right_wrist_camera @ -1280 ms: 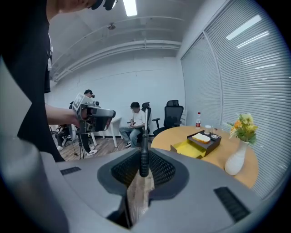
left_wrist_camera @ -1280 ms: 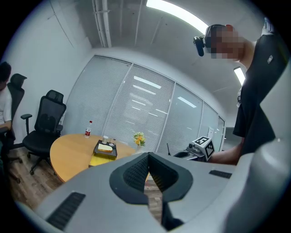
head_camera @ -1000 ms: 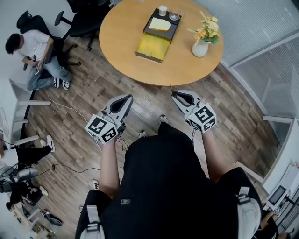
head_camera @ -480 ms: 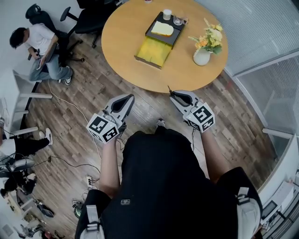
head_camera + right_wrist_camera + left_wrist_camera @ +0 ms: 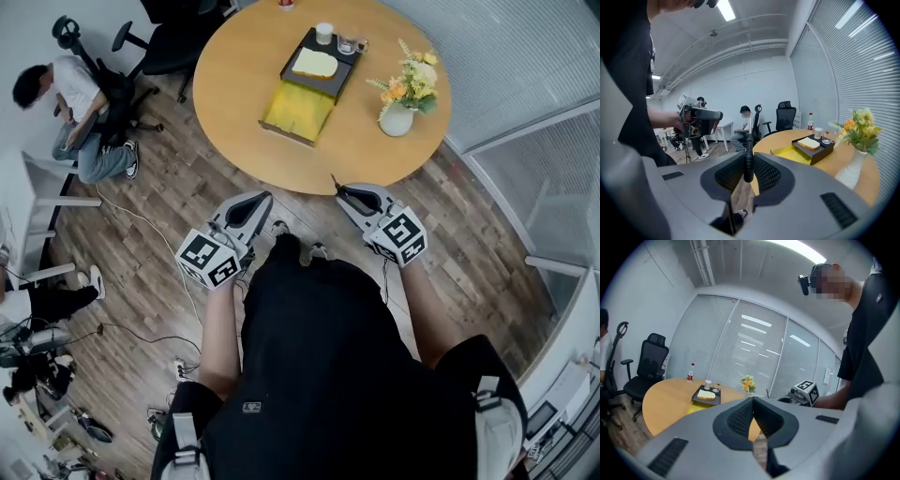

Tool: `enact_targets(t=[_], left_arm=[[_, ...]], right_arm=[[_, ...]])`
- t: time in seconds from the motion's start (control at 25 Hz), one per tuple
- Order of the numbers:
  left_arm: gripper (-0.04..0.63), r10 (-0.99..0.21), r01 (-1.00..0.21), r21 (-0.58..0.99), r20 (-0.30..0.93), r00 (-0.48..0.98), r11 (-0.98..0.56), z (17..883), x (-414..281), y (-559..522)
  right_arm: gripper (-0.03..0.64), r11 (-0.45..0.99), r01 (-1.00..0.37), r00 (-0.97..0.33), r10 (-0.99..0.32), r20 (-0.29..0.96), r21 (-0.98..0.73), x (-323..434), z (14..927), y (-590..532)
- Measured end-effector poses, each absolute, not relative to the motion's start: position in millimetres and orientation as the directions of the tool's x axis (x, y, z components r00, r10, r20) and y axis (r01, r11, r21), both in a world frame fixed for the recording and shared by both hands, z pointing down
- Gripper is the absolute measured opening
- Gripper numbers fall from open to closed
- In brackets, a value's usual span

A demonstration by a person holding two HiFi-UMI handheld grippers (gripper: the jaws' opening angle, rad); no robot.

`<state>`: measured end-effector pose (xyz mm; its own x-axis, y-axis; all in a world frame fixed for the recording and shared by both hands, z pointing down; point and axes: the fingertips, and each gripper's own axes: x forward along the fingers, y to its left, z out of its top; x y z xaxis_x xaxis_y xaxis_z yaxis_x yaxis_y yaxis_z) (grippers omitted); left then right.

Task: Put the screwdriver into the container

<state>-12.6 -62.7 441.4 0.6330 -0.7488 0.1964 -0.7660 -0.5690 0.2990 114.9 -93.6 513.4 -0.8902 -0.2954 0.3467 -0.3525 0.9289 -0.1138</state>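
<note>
A thin screwdriver with a black handle stands upright between the jaws of my right gripper, which is shut on it. In the head view its shaft pokes out of the right gripper at the round table's near edge. The yellow open container lies on the table against a black tray, well ahead of both grippers; the right gripper view shows the container too. My left gripper is over the floor, its jaws closed together with nothing in them.
The round wooden table also carries a white vase of flowers, a cup and a glass. A seated person and office chairs are at far left. Glass walls with blinds stand at right. Cables run over the floor.
Both grippers have edged slightly towards the table, and the view has shifted a little. The right gripper stays shut on the screwdriver.
</note>
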Motion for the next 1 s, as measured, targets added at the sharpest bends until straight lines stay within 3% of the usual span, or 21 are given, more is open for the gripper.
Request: enact_targets(t=[0.52, 1.0], left_arm=[[0.005, -0.687, -0.703, 0.321, 0.182, 0.704, -0.635, 447.5, -15.0, -114.8], [0.005, -0.675, -0.692, 0.348, 0.189, 0.713, -0.633, 454.6, -57.8, -174.7]], right_arm=[[0.057, 0.894, -0.432, -0.849, -0.360, 0.387, -0.116, 116.7, 522.0, -120.4], [0.057, 0.896, -0.433, -0.827, -0.355, 0.435, -0.093, 70.7, 536.2, -182.7]])
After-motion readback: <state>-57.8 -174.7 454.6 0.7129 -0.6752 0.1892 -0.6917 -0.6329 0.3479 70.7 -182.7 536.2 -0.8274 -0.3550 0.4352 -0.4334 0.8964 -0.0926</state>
